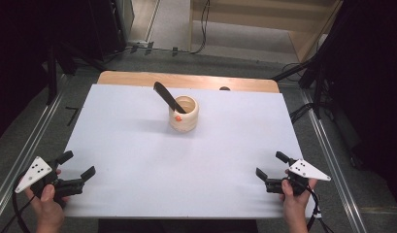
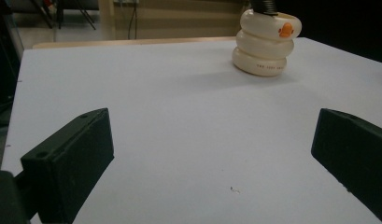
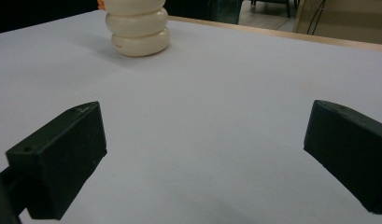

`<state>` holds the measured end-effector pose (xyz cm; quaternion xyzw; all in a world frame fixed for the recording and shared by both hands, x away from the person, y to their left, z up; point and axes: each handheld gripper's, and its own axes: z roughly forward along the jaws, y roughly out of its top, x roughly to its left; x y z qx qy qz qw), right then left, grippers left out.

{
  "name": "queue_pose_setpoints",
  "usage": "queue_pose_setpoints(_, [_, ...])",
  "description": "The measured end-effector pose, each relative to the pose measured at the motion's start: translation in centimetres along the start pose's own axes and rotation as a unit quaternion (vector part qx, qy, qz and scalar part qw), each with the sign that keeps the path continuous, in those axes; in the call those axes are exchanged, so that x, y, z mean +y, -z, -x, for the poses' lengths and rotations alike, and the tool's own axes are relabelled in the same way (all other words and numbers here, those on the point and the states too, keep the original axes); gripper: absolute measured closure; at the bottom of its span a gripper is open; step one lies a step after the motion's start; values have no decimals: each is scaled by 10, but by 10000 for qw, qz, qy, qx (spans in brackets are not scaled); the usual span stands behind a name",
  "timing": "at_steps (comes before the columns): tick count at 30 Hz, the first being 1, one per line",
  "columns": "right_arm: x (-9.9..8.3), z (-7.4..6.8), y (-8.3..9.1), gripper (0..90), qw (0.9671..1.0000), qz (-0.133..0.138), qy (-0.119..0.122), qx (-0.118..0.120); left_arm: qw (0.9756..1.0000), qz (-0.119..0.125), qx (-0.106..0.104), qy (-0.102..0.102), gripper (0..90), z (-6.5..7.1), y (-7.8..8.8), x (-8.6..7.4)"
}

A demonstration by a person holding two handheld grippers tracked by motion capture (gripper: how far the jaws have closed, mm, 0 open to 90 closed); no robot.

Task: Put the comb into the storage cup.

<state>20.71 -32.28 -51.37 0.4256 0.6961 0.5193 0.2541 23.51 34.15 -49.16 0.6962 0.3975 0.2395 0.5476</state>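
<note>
1. High view: the left gripper (image 1: 79, 165) and the right gripper (image 1: 269, 165) rest at the near corners of the white worktop (image 1: 138, 160), both with jaws spread wide and nothing between them.
2. Forward of both, near the far edge, stands the cream ringed cup (image 1: 184, 114), about midway between them and well apart from each.
3. A black utensil (image 1: 168, 96) stands in the cup, its handle leaning up toward the far left, so the left gripper looks better placed for it.

The cream holder (image 3: 138, 29) was cut off at the top edge of the right gripper view. In the left gripper view, the black utensil (image 2: 263, 6) showed just a stub, and the holder's printed lettering was too small to read.
</note>
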Motion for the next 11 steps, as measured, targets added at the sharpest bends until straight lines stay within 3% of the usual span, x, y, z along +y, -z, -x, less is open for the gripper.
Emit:
queue_pose_setpoints(8, [1,0,1,0,10000,34,-25,-10,9999,61,109,76,0,-1,0,-2])
queue_pose_setpoints(11, [3,1,4,0,9998,69,-169,49,9999,34,122,62,0,0,-1,-2])
